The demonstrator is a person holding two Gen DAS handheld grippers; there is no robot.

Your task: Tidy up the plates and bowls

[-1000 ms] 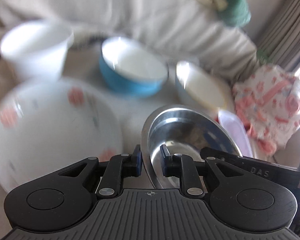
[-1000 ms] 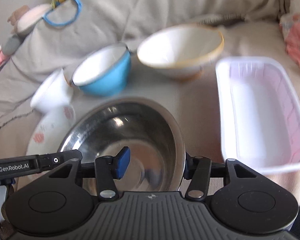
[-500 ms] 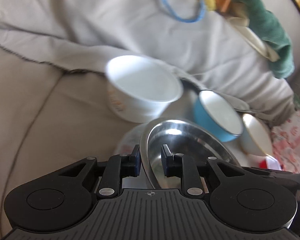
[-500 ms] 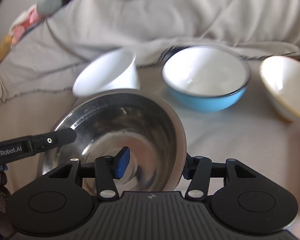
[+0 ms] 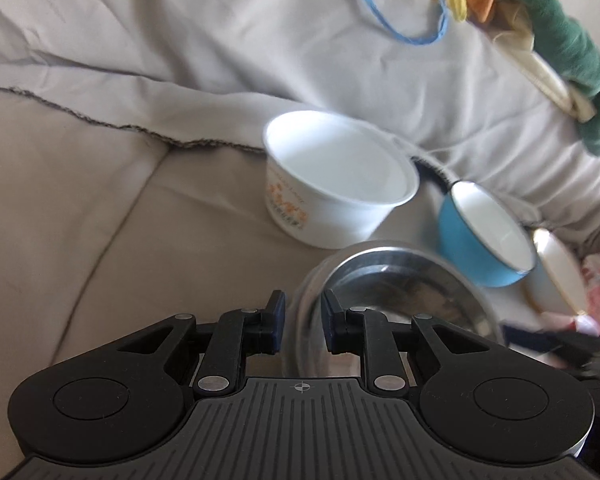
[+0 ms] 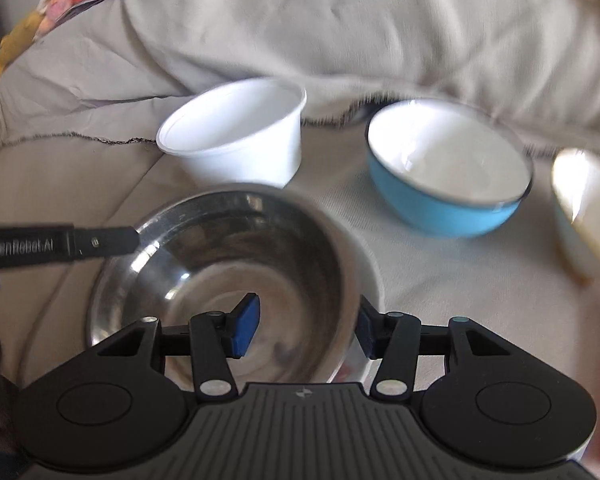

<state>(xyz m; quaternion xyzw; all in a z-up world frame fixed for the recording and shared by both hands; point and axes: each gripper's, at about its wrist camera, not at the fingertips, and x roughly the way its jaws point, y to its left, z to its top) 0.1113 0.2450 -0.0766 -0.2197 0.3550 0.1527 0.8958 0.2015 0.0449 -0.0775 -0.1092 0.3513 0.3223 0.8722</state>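
— What is at the left?

— The left gripper straddles the near rim of the round stainless-steel bowl at lower centre, its fingers slackened, with a gap beside the rim.

— And to the right?

— The right gripper has just been easing apart, fingers loose astride the bowl's right wall. The bowl sits on a white plate on the beige cushion.

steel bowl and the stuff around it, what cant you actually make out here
- What lies under the steel bowl: hidden by the bowl itself, both views.
- Print on the white tub: blurred, too small, left wrist view.
- Cream bowl: cut by the right edge, smeared, right wrist view.
- Whether the left gripper pads press the rim: motion blur there.
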